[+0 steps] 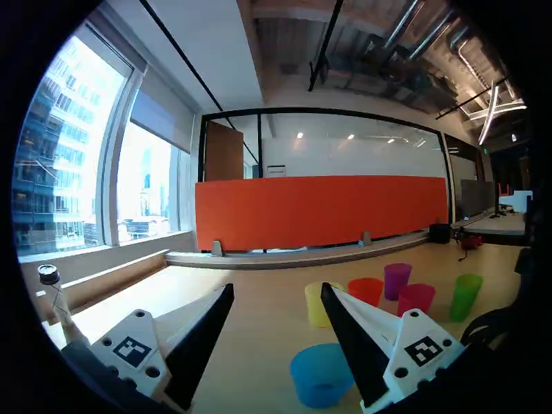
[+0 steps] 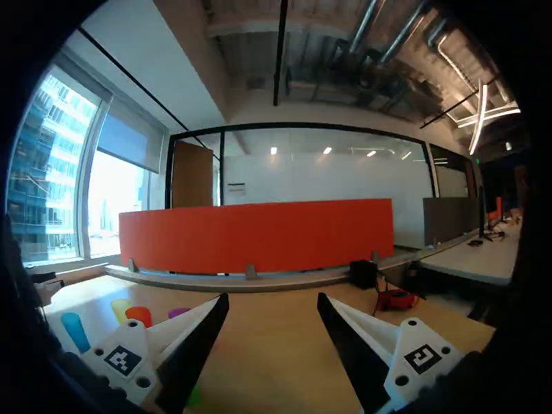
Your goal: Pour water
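The left gripper point(image 1: 276, 293) hangs over a pale wooden table point(image 1: 269, 345) with its fingers spread wide and nothing between them. Each finger carries a square black-and-white marker point(image 1: 131, 350). A blue cup point(image 1: 317, 376) stands low between the fingers, close against the right-hand one. Just past that finger's tip is a yellow cup point(image 1: 314, 303), and further ahead and to the right are a red cup point(image 1: 366, 290), a purple cup point(image 1: 397, 278), a pink cup point(image 1: 415, 298) and a green cup point(image 1: 466, 295). Far to the left of the left-hand finger stands what looks like a clear bottle point(image 1: 55, 293) with a dark cap.

The right gripper point(image 2: 272, 300) is also wide open and empty; the cups lie off to the left of its left-hand finger. Straight ahead of both tools runs an orange partition point(image 1: 321, 210). Above it is a small white sign point(image 1: 276, 170), its writing too small to read.
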The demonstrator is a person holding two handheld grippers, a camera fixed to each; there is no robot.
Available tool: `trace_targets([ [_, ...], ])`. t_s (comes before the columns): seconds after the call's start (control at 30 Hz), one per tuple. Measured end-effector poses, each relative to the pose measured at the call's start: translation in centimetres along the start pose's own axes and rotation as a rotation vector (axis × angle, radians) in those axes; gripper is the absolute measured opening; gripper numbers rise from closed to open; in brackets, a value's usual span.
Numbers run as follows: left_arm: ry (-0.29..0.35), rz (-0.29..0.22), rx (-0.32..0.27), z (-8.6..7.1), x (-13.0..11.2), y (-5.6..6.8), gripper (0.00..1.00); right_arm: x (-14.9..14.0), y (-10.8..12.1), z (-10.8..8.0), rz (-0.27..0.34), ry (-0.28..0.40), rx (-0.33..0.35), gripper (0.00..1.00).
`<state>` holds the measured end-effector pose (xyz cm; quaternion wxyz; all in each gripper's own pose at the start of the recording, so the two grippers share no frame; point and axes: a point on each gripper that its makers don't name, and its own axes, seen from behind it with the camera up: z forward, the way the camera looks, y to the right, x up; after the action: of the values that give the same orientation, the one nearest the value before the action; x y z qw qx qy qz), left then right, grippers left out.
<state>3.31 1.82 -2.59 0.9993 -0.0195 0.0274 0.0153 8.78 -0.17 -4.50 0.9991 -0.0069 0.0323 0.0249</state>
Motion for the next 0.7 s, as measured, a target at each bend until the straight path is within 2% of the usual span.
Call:
trace_targets([
  [0.7, 0.013, -0.022, -0.010, 0.9, -1.4, -0.2, 0.93, -0.3, 0.1, 0.1, -0.002, -0.007, -0.002, 0.99],
])
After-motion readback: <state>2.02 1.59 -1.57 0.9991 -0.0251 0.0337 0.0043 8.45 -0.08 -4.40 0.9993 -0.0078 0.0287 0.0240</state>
